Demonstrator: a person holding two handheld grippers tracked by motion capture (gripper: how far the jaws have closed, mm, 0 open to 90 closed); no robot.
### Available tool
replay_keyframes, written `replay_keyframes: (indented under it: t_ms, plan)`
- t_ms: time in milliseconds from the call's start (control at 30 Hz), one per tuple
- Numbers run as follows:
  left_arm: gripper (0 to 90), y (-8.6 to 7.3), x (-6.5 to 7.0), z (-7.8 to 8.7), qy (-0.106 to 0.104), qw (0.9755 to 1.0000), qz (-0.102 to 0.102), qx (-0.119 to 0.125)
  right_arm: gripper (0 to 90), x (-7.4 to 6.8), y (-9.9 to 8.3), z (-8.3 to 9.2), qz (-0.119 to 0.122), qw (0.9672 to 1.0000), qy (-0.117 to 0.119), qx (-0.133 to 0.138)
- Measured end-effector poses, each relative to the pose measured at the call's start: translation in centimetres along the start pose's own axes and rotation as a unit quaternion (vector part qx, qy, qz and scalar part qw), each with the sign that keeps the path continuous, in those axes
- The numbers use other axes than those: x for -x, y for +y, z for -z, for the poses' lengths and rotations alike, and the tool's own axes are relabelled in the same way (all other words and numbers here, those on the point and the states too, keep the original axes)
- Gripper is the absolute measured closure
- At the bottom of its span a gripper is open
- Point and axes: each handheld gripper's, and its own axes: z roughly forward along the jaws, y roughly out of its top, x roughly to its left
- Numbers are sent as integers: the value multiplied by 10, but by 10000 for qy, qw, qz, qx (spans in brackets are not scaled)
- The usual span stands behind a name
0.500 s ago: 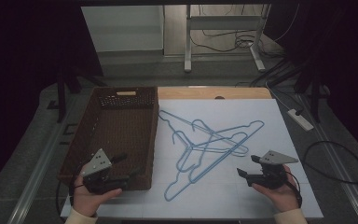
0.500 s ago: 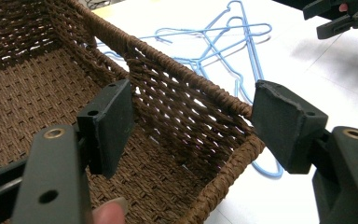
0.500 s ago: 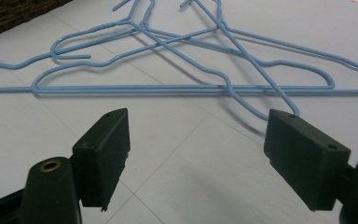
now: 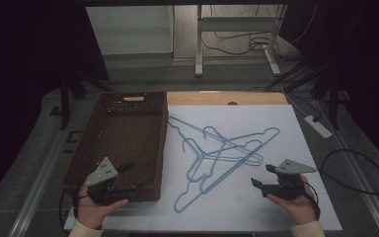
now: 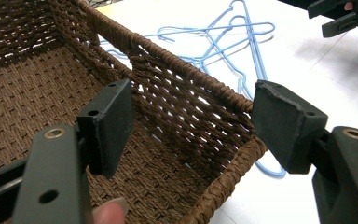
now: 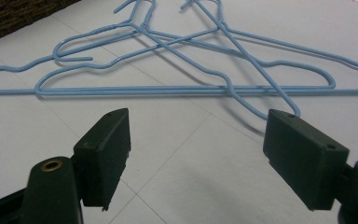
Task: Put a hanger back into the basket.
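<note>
A tangle of light-blue wire hangers (image 4: pixel 201 155) lies flat on the white table top, right of a brown woven basket (image 4: pixel 123 133). My left gripper (image 4: pixel 135 175) hovers over the basket's near right corner, open with nothing between its pads. In the left gripper view that gripper (image 5: pixel 193 112) frames the basket wall (image 5: pixel 177 93), with the hangers (image 5: pixel 213 30) beyond it. My right gripper (image 4: pixel 263 176) stands open over bare table just right of the hangers. In the right gripper view the open gripper (image 6: pixel 198 135) points at the hangers (image 6: pixel 168 89), a short way off.
The basket holds nothing that I can see. The white table top (image 4: pixel 276 212) ends in a wooden strip (image 4: pixel 227 98) at the far edge. A power strip (image 4: pixel 318 126) and a looped cable (image 4: pixel 355 173) lie on the floor at right.
</note>
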Motion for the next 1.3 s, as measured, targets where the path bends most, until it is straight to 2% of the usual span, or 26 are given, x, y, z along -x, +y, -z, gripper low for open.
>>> replay_keyframes:
  t_ms: [267,833,1100,1267,1300]
  plan:
    - [298,-1,1,-1,-20,10000,-22,-24,254,-3,1,1,33,10000,-2,-4]
    - [300,-2,0,-1,6,10000,14,-53,266,-1,3,0,-52,10000,-6,-15]
    - [299,-3,2,-3,-11,10000,-21,-85,278,1,21,-4,28,10000,-26,-79]
    - [300,-3,1,-4,-24,10000,-12,-96,341,10,39,-12,23,9997,-81,-230]
    - [300,-3,2,-4,-22,9999,-19,-98,378,12,43,-15,-12,9996,-65,-285]
